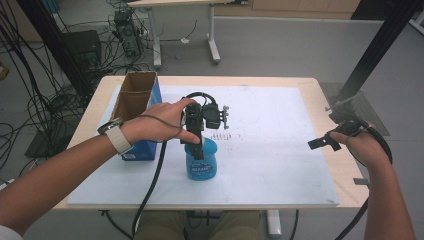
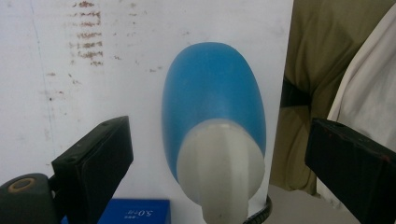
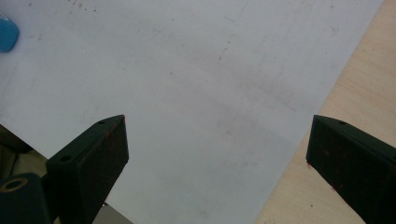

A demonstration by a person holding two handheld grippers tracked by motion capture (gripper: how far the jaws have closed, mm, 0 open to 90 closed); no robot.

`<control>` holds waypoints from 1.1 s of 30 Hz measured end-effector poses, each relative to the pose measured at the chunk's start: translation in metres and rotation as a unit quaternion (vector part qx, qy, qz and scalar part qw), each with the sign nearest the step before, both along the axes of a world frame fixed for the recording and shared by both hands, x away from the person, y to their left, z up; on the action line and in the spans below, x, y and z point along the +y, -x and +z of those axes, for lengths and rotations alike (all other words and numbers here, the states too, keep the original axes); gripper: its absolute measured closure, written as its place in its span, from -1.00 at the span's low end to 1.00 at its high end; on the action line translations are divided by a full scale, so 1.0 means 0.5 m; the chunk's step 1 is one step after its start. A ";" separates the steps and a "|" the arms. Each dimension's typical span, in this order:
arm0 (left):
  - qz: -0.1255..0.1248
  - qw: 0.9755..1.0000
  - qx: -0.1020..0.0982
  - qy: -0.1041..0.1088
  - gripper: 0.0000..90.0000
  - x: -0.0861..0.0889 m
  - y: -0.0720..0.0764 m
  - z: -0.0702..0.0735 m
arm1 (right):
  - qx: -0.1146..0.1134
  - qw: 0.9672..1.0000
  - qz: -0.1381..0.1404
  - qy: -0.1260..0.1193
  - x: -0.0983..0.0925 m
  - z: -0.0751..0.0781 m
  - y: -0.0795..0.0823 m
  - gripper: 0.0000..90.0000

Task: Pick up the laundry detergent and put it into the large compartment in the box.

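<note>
Blue bottle [image 1: 201, 162]: upright on the white mat [image 1: 280, 165], close to the mat's front edge and a little left of its middle. Long axis vertical, white cap [image 2: 219, 163] on top. In the left gripper view, seen almost end-on from above: cap nearest the camera, blue body [image 2: 212, 98] widening away beneath it toward the mat.

Directly over it, the left gripper [image 1: 198, 149], pointed down along that same axis. Jaws spread wide, one on either side of the cap, clear gaps on both sides, nothing pinched, no contact visible. So the bottle sits straight below and between the jaws [image 2: 219, 154], with no sideways offset worth correcting. Probably just a short drop and a squeeze on the cap or the neck. Height of the jaw tips against the cap hard to judge from these angles.

Behind and to the left, an open cardboard box [image 1: 135, 100] with blue sides, at the mat's left edge, near the bottle but apart from it.

Far off, by the right edge of the table [image 1: 95, 112], the right gripper [image 1: 325, 143]: jaws likewise wide apart [image 3: 217, 154], empty, looking at bare mat and a strip of wood. Much the farther of the two; clearly a left-hand pick.
</note>
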State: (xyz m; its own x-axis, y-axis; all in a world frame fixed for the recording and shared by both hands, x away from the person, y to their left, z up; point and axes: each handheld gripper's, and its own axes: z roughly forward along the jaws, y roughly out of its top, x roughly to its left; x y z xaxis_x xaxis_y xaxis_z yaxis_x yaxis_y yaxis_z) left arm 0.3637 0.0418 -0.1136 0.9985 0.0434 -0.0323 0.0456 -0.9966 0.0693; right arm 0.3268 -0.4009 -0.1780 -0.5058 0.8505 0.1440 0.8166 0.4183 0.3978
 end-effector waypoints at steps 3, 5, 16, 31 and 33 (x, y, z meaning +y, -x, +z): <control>-0.001 1.000 0.001 0.002 -0.82 0.001 -0.001 0.001 | 0.000 1.000 -0.001 -0.002 -0.001 0.001 0.000 -0.87; 0.000 1.000 0.002 0.001 -0.82 0.001 -0.001 0.001 | -0.001 1.000 -0.002 -0.003 -0.001 0.002 0.000 -0.87; 0.001 1.000 0.001 0.004 -0.82 0.005 -0.003 0.001 | 0.001 1.000 -0.002 -0.004 -0.001 -0.001 -0.002 -0.87; 0.002 1.000 0.004 0.003 -0.82 0.004 -0.005 -0.001 | 0.002 1.000 -0.004 -0.001 -0.002 0.000 0.000 -0.87; 0.002 1.000 0.004 0.005 -0.82 0.005 -0.005 -0.001 | 0.002 1.000 -0.005 -0.002 -0.003 -0.001 0.000 -0.87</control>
State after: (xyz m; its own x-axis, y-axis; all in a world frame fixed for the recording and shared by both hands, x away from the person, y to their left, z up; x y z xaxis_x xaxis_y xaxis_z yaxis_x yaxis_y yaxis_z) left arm 0.3664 0.0442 -0.1143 0.9980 0.0478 -0.0412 0.0510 -0.9956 0.0787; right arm 0.3266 -0.4027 -0.1784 -0.4975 0.8546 0.1484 0.8217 0.4095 0.3963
